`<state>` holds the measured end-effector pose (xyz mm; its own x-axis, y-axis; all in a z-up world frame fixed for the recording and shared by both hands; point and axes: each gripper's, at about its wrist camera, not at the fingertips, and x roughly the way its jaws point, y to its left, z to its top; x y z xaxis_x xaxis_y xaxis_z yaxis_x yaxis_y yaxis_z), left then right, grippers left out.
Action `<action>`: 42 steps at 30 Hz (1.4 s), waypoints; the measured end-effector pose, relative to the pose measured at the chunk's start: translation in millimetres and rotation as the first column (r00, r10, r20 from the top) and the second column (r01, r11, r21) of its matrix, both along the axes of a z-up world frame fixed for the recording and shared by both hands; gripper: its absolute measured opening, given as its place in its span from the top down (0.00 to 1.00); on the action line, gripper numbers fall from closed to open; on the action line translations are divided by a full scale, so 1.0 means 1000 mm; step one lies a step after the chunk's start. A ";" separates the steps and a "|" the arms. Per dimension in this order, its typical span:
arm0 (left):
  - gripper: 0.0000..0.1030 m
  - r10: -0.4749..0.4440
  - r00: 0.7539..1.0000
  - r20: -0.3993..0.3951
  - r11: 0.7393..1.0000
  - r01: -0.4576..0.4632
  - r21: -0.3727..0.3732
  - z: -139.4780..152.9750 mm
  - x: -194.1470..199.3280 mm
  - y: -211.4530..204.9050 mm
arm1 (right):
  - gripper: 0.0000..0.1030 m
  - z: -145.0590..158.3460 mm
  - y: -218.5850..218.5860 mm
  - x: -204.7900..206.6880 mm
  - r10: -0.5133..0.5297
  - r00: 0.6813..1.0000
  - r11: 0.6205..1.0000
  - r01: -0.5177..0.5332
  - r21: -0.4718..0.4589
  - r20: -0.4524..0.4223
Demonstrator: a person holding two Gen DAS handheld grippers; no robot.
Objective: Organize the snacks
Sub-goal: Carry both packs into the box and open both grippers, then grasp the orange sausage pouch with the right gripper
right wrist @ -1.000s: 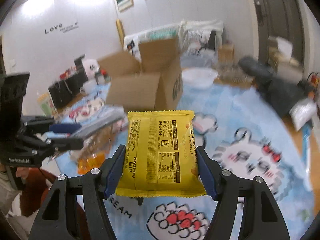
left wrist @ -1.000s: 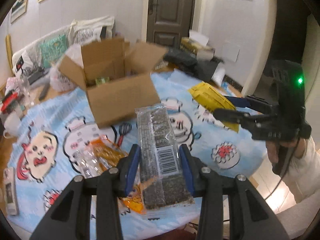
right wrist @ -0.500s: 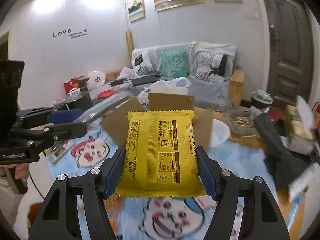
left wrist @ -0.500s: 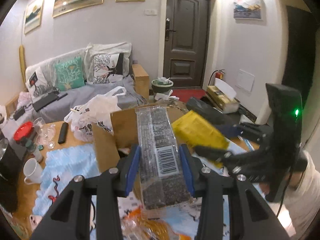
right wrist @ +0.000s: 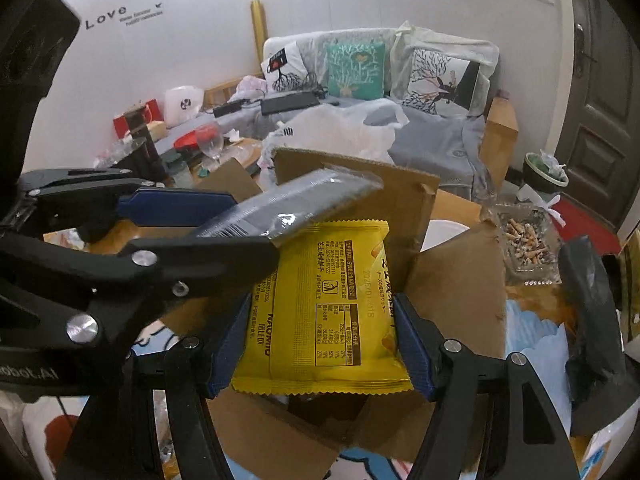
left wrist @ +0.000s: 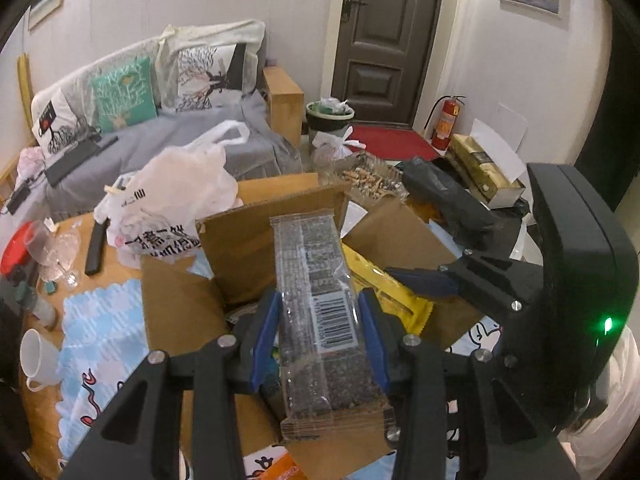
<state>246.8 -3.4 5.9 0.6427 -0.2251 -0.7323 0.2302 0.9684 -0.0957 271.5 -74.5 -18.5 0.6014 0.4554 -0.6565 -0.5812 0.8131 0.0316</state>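
My left gripper (left wrist: pixel 319 320) is shut on a long, dark seaweed pack (left wrist: pixel 308 256) with a barcode label, held over the open cardboard box (left wrist: pixel 248 256). In the right wrist view my right gripper (right wrist: pixel 322 332) is shut on a flat yellow snack pack (right wrist: pixel 328 272), also above the box (right wrist: pixel 404 200). The two hands are close together. The seaweed pack (right wrist: pixel 304 196) and left gripper (right wrist: pixel 240 224) cross just over the yellow pack's top left corner. From the left wrist view, the yellow pack (left wrist: pixel 384 284) and right gripper (left wrist: pixel 404 284) sit just right of the seaweed pack.
A white plastic bag (left wrist: pixel 172 188) lies behind the box. A mug (left wrist: pixel 38 356), wine glass (left wrist: pixel 60 252) and black remote (left wrist: pixel 96 248) stand on the left of the table. A black bag (left wrist: pixel 444 196) and a clear tray of small bits (left wrist: pixel 368 176) are at the right. A blue cartoon cloth (left wrist: pixel 100 332) covers the table.
Both grippers have travelled forward and upward with their packs, from over the blue cloth to above the open box. The hands have drawn closer together, and neither grip has changed.
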 end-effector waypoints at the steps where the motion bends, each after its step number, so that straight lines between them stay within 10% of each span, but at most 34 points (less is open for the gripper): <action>1: 0.63 -0.006 1.000 -0.010 1.000 0.006 -0.001 -0.002 0.003 0.000 | 0.37 -0.003 0.001 0.002 0.003 1.000 1.000 -0.003 -0.010 0.000; 15: 0.40 0.022 1.000 0.004 1.000 -0.022 -0.018 0.003 -0.006 0.014 | 0.30 -0.001 -0.007 -0.016 0.013 1.000 1.000 -0.013 -0.028 0.023; 26: 0.29 0.070 0.990 0.119 0.997 -0.074 0.032 0.006 -0.100 0.037 | 0.30 0.010 -0.016 -0.097 0.109 0.993 0.990 -0.113 0.083 0.052; 42: 0.28 0.231 0.972 0.032 0.972 -0.232 0.027 -0.112 -0.224 0.075 | 0.18 -0.115 0.014 -0.184 0.134 0.986 0.991 -0.131 0.036 -0.096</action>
